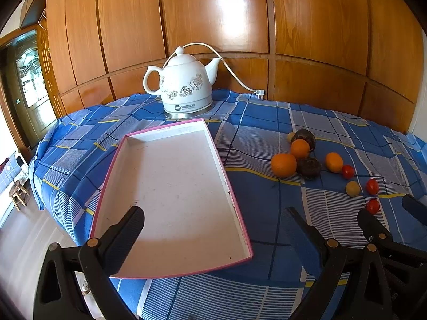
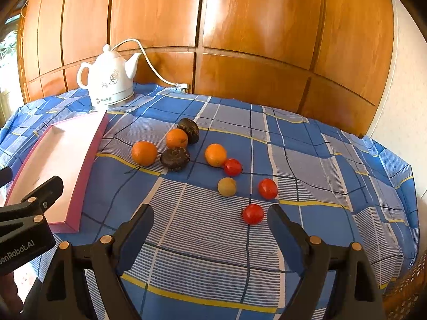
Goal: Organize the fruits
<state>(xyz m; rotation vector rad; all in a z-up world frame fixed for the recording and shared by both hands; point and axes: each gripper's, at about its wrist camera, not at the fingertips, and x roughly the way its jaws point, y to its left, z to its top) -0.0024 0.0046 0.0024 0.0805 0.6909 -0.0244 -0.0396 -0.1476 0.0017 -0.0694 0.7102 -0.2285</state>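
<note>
Fruits (image 2: 186,157) all lie loose on the tabletop (image 2: 307,160) right of the pink-rimmed tray (image 1: 170,186), which holds nothing, so sorting looks unstarted, with left claw (image 1: 213,224) and right claw (image 2: 210,221) both spread wide and holding nothing.

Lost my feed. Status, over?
Both grippers, left and right, open, empty. Tray empty; fruits loose on cloth, nearest tomato by right gripper. Nothing blocking.

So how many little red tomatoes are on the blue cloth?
3. The nearest tomato lies just ahead of the right gripper, the middle tomato sits a little farther right, and the far tomato touches an orange. None seem hidden.
</note>
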